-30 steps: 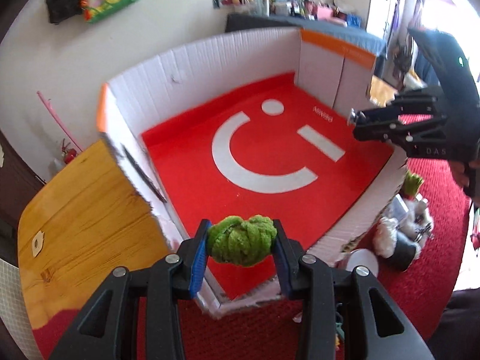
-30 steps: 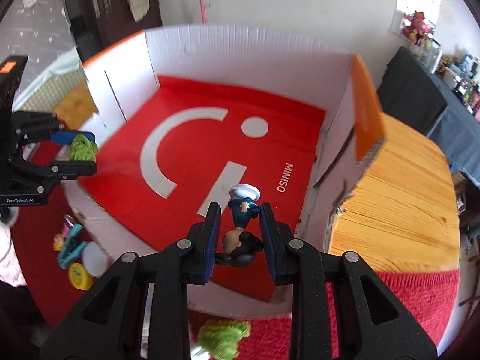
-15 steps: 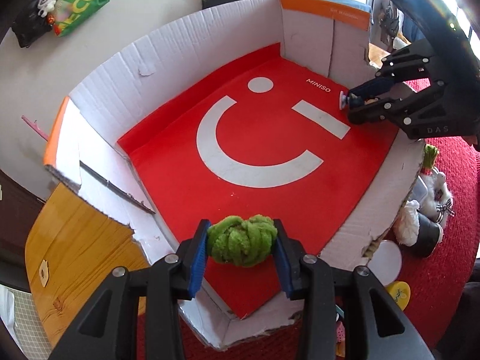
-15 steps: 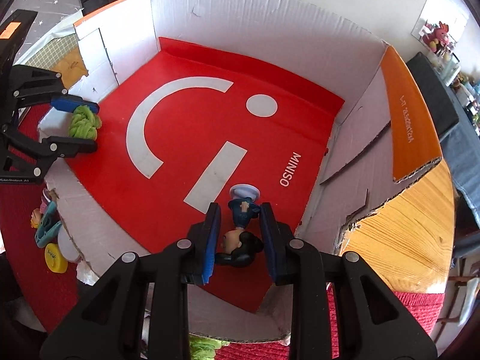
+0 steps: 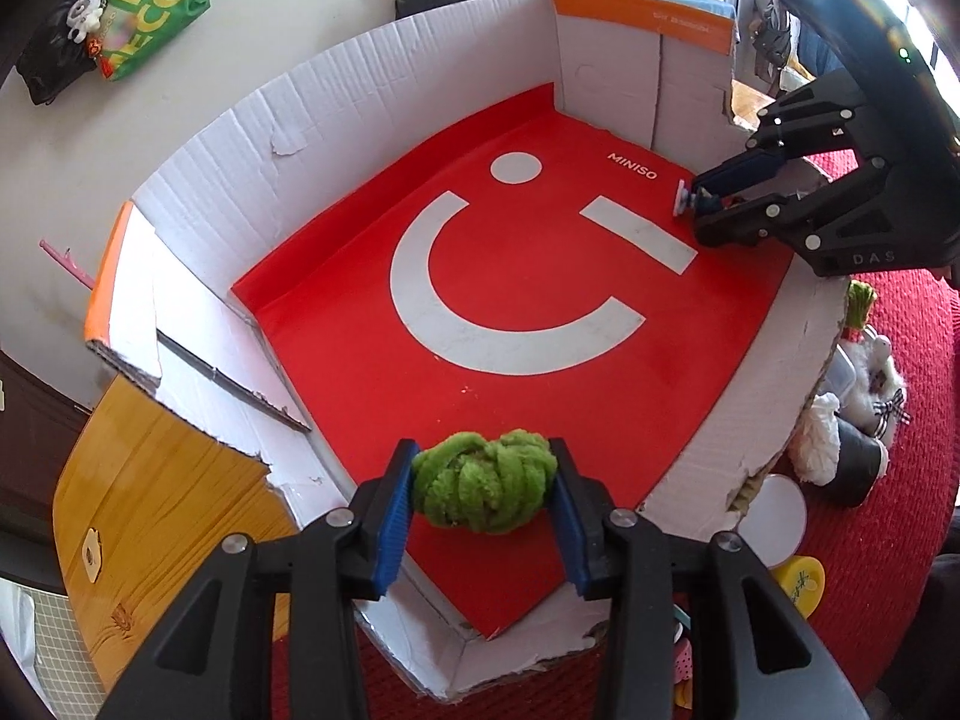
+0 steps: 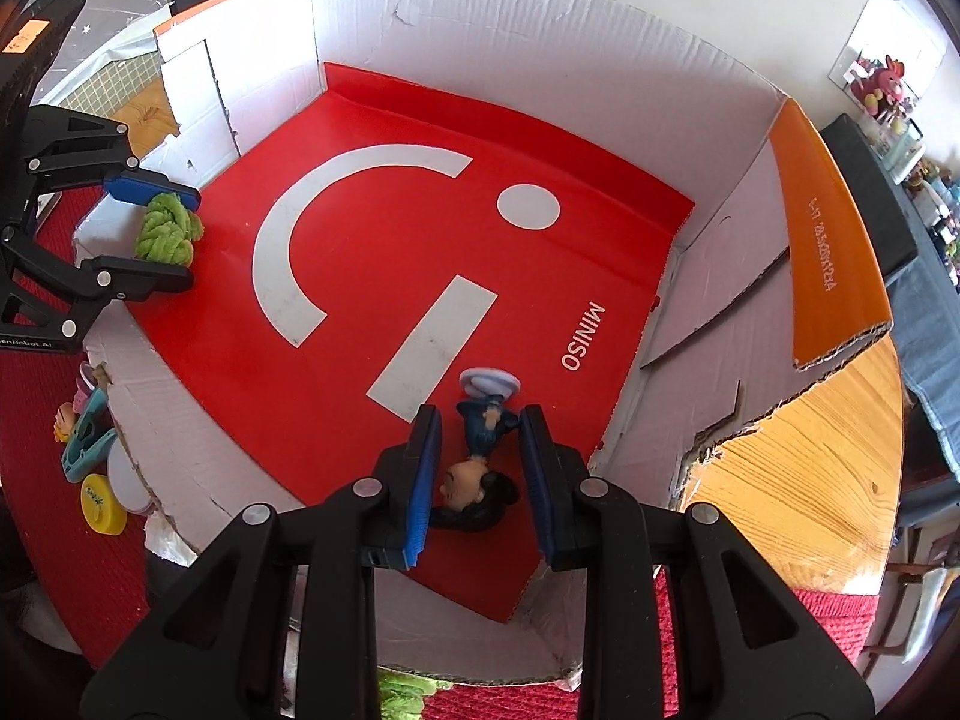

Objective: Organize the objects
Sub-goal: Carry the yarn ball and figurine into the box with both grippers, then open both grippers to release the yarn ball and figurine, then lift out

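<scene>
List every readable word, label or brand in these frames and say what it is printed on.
"MINISO": red box floor.
"DAS": right gripper body.
"enRobot.AI", cut off at the edge: left gripper body.
"MEC", "ECO", partial: green bag.
Orange flap print: too blurred.
Yellow lid marking: unreadable.

Red box floor (image 5: 372, 384) with white smile mark, fuzzy green ball (image 5: 485, 489), blue-padded black tongs (image 5: 483, 501).

Bright daylight, window glare, fisheye-warped edges
</scene>
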{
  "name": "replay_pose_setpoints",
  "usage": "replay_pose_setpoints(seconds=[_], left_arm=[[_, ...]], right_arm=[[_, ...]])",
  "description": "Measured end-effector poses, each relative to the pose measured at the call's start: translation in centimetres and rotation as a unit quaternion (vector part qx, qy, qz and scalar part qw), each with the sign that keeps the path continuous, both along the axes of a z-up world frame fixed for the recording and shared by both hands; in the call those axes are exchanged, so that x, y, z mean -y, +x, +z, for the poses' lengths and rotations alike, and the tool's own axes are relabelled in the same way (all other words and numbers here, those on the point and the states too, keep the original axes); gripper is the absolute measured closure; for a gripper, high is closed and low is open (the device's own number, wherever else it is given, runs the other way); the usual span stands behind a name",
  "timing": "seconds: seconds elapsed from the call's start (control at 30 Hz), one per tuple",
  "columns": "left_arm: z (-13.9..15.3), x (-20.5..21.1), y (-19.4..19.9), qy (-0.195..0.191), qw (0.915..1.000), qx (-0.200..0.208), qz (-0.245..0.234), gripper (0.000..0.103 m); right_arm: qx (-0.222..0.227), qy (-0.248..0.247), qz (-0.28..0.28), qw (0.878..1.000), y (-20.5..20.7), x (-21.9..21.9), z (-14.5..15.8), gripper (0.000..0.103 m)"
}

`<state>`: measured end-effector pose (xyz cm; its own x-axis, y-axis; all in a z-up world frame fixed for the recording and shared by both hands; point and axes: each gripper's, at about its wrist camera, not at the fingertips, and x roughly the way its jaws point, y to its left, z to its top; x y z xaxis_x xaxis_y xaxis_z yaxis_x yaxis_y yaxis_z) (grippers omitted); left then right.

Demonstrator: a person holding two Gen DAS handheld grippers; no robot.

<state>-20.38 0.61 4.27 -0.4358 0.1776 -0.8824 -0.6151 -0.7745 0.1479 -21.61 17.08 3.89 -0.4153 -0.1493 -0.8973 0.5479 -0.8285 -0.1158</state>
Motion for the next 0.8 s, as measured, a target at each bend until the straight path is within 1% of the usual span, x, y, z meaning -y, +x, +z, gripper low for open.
replay_pose_setpoints(seconds=[0.17, 0.4, 0.57, 0.8], left_arm=[[-0.1, -0.1, 0.1, 0.0, 1.0, -0.001, 0.0, 0.057], [-0.1, -0.1, 0.3, 0.001, 1.0, 0.0, -0.001, 0.051], [-0.1, -0.2, 0.3, 0.001, 1.0, 0.0, 0.0, 0.051], [0.1, 0.0, 0.6, 0.009, 0.9999, -0.001, 0.006, 0.045]], right_arm=[[0.001, 0.001, 0.001, 1.0, 0.1, -0.3, 0.3, 0.077], [0.001, 0.001, 0.0, 1.0, 0.0, -0.4, 0.4, 0.077], [0.003, -0.002, -0.001, 1.0, 0.1, -0.5, 0.6, 0.077], [0.005, -0.017, -0.005, 1.0, 0.2, -1.3, 1.4, 0.077]])
